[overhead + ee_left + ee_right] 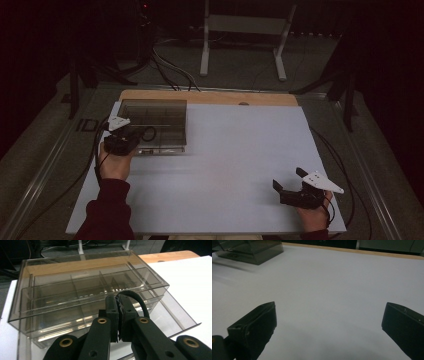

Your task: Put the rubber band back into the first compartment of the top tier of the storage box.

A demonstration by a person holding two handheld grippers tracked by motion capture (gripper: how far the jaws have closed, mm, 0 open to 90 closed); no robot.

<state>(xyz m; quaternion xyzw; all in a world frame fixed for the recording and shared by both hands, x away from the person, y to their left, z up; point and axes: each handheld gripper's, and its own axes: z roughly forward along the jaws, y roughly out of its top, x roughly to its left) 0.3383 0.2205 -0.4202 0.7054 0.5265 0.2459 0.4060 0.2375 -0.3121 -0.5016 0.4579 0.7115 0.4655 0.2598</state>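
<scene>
In the high view, a smoky clear plastic organizer box (155,122) sits in the upper left part of the white table (225,165). The left gripper (134,137) lies at the box's lower left corner, over its front edge, with the person's left hand (114,162) just below it. The right gripper (287,185) rests at the lower right of the frame, well apart from the box, jaws spread wide over bare table.

In the left gripper view, the left gripper (119,303) stands at the lower centre with its jaws pressed together, pinching a black loop handle (140,302) that arches to the right of the tips. The box (82,287) spreads across the upper and middle frame just behind the jaws, its dividers showing through the tinted lid.

In the right gripper view, the right gripper (329,317) has its jaws far apart at the lower corners, nothing between them. The box (252,250) lies in the far upper left corner.
</scene>
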